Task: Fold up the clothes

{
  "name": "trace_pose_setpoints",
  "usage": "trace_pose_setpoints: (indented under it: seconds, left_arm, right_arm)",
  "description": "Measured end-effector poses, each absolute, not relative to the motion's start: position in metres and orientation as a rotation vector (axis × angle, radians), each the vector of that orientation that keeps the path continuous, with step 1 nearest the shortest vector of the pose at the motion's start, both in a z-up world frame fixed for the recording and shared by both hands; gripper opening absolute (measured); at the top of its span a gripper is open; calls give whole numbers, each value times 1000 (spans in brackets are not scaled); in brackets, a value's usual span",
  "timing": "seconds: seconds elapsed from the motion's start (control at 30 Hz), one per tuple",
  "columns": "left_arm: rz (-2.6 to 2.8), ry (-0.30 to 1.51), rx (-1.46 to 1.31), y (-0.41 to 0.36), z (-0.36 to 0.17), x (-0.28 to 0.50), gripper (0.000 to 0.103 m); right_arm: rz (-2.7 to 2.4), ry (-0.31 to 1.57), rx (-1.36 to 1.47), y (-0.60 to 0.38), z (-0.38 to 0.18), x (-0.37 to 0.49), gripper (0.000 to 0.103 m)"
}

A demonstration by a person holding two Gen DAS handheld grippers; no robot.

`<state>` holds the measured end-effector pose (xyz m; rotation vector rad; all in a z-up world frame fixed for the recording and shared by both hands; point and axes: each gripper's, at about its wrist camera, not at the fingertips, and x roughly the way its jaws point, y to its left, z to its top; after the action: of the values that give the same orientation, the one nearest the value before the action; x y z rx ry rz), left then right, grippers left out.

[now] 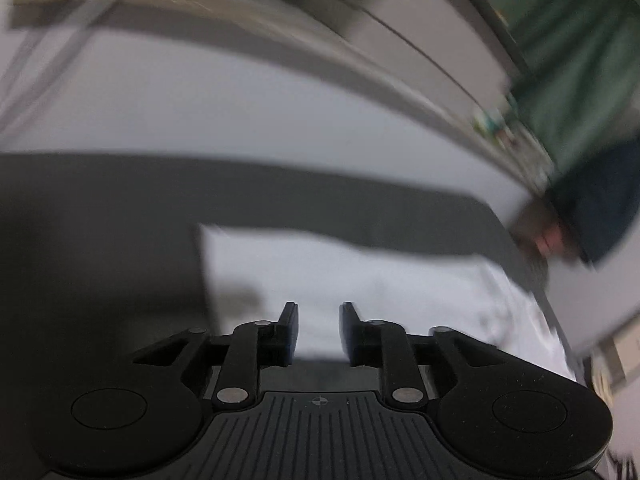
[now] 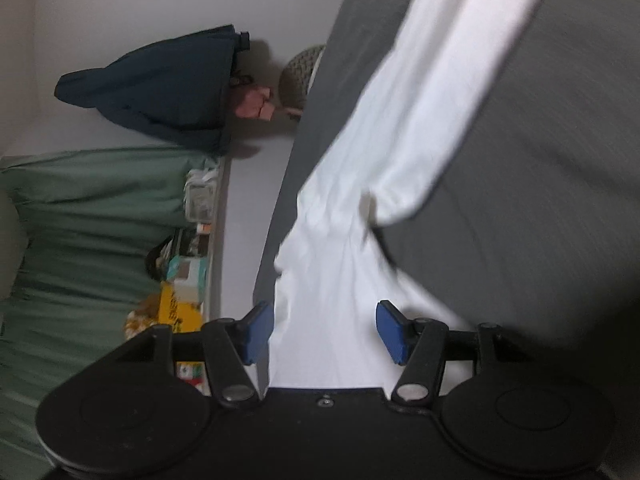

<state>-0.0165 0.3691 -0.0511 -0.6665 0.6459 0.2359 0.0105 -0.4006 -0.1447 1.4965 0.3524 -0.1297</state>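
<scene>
A white garment [image 1: 340,276] lies on a dark grey surface [image 1: 100,240]; the left wrist view is blurred. My left gripper [image 1: 318,332] is open and empty above the garment's near edge. In the right wrist view the white garment [image 2: 360,200] runs as a long folded strip across the grey surface [image 2: 540,160]. My right gripper [image 2: 324,332] is open, its blue pads either side of the garment's near end, holding nothing.
A white floor or wall [image 2: 120,8] borders the grey surface. A dark blue bag [image 2: 160,92], a green curtain [image 2: 80,240] and several small boxes [image 2: 184,280] on a ledge lie to the left. A woven basket [image 2: 298,76] sits by the surface edge.
</scene>
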Motion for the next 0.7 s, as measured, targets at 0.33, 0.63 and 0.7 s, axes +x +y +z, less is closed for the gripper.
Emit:
trace_pose_setpoints:
  seconds: [0.33,0.63,0.7]
  left_arm:
    - [278,645,-715,412,-74,10,95]
    - [340,739,-678,403,-95,44,44]
    - [331,726,-665,398,-95,47,34]
  right_arm:
    - [93,387,1299,-344,-107,6,58]
    - [131,458,1284,-338,-112,6,58]
    - [133,467,1287,-337,-112,6,58]
